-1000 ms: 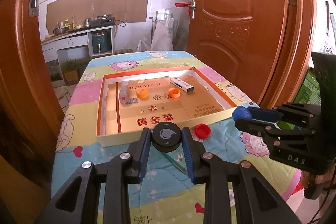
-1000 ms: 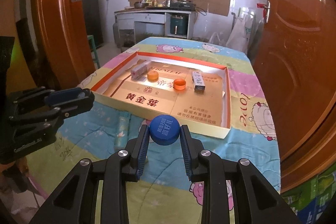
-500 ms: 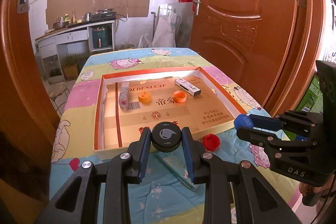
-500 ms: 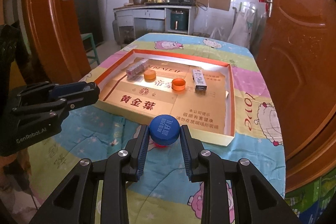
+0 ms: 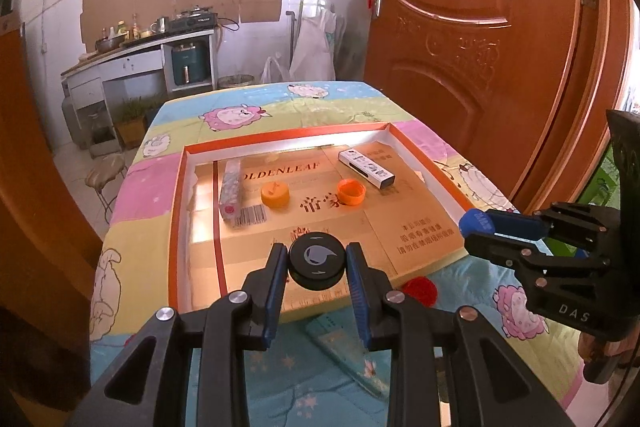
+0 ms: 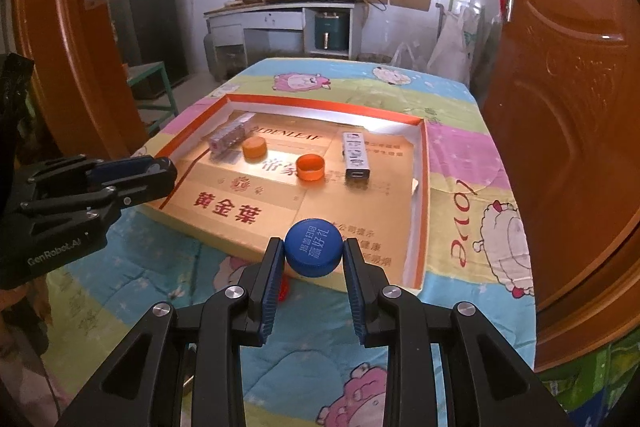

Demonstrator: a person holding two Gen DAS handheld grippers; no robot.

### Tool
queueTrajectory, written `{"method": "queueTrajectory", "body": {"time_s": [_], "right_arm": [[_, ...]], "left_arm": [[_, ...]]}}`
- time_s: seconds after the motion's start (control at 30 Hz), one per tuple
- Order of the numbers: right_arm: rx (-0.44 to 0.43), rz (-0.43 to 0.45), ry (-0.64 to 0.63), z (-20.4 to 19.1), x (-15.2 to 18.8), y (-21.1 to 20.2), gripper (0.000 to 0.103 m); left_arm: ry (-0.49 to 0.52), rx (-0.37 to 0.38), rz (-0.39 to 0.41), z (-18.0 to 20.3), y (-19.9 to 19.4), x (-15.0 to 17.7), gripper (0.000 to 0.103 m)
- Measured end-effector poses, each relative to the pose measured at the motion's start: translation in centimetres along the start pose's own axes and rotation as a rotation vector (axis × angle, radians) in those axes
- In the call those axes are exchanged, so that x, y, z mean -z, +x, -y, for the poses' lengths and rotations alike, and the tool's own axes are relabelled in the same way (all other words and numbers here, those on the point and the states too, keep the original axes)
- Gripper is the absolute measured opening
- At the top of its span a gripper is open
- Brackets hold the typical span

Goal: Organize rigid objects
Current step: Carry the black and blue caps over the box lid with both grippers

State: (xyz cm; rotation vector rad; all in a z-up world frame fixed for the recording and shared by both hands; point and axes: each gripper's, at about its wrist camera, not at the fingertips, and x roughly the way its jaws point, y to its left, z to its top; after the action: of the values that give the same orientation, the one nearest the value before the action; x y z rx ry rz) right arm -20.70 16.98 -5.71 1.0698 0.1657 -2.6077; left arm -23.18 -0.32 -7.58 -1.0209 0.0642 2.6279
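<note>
My left gripper is shut on a black bottle cap and holds it over the near edge of a shallow orange-rimmed cardboard tray. My right gripper is shut on a blue bottle cap over the tray's near right part. In the tray lie a yellow-orange cap, an open orange cap, a white box and a clear packet. A red cap lies on the cloth just in front of the tray.
The table carries a colourful cartoon sheep cloth. A clear ruler-like strip lies on the cloth near me. Wooden doors flank the table. A kitchen counter stands at the back.
Both grippers have moved forward and up, from in front of the tray to over its near edge, each still holding its cap.
</note>
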Motion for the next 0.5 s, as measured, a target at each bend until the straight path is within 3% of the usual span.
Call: {"method": "queueTrajectory", "body": {"time_s": [0.5], "right_arm": [[-0.015,-0.045,-0.045,2.1,-5.2,3.8,0.031]], "left_arm": [[-0.034,0.045,-0.043,-1.0,4.0,-5.3,0.03]]}}
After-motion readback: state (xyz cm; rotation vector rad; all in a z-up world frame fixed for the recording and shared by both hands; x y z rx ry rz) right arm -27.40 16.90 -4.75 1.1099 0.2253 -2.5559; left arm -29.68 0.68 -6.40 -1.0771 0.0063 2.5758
